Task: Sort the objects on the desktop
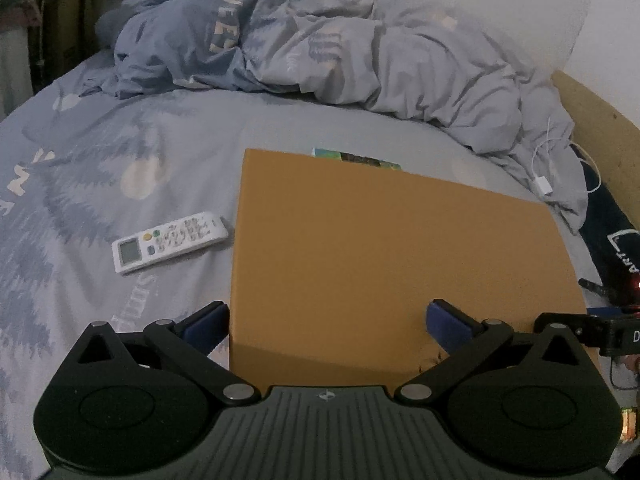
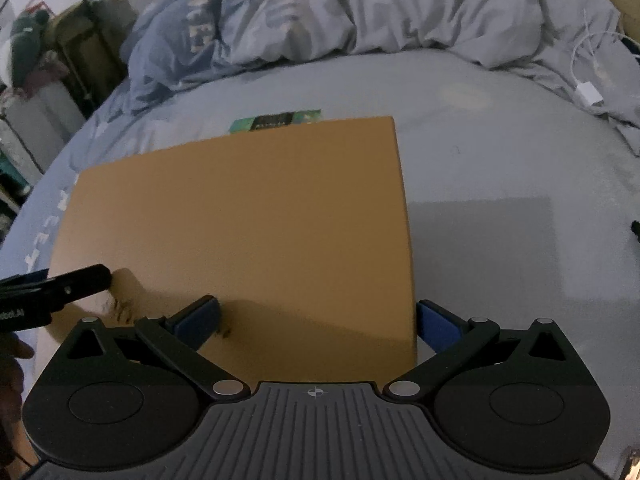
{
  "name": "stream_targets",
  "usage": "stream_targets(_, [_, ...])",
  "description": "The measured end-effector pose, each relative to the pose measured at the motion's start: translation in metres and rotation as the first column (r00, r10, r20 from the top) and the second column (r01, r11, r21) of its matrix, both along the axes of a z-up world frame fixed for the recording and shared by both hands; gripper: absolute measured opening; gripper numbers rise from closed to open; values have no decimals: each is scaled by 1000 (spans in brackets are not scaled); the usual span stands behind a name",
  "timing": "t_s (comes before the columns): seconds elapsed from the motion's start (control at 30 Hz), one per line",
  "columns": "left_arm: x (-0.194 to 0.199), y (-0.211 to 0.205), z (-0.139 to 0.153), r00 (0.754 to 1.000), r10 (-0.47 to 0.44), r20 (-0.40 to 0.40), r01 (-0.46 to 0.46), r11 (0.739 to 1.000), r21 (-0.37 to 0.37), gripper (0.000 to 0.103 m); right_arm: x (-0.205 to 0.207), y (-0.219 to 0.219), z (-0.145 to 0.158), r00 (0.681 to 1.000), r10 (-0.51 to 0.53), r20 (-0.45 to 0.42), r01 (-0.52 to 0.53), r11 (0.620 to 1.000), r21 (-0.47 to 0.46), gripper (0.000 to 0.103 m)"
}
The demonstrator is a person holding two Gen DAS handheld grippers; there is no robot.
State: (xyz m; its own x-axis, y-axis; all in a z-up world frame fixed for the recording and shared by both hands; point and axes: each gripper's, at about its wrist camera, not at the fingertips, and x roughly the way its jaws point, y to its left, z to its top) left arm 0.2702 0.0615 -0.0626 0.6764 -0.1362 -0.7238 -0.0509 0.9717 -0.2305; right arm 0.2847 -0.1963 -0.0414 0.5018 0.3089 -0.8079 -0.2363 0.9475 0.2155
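One flat tan cardboard box lies on the pale blue patterned bedsheet, and both hand-held tools are at its near edge. The left gripper has its blue-padded fingers spread wide, one pad just off the box's left side and the other over its top; the right gripper is spread the same way, straddling the box's right edge, and neither one pinches anything. I count one white remote control with a small grey screen and coloured buttons, lying just beside the box's left side; only the left wrist view shows it. One green and black printed packet peeks out from behind the box's far edge in both views, its print too small to read. One crumpled grey-blue duvet is heaped at the far end of the bed, with large pale lettering on it that I cannot make out in full. One white charging cable with a small plug lies on the duvet's right-hand folds. A dark navy cloth item with white lettering that I cannot read sits at the right edge of the left view only. In the right view the other tool's black finger, partly lettered "tool.AI", reaches over the box's near left corner.
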Motion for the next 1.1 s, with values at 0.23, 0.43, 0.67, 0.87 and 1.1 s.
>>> stream_targets(0.23, [34,5,-2,1000,-8,-17,8,1000,-1,103,38,10,4,1000,10,-14,-10,1000,-15,103])
stream_targets(0.43, [60,2,-16,999,2,-49,0,999,40,103,66,26,-8,999,19,-36,-21,997,-75,103])
stream_targets(0.67, [58,5,-22,1000,2,-14,-1,1000,25,103,73,10,-25,999,13,-41,-12,1000,23,103])
stream_targets(0.87, [45,5,-23,1000,-5,-6,5,1000,14,103,56,-4,-30,997,5,-76,-1,998,59,103])
stream_targets(1.1, [7,-6,-21,1000,-24,3,24,999,39,103,10,-11,-26,999,11,-51,-10,1000,29,103])
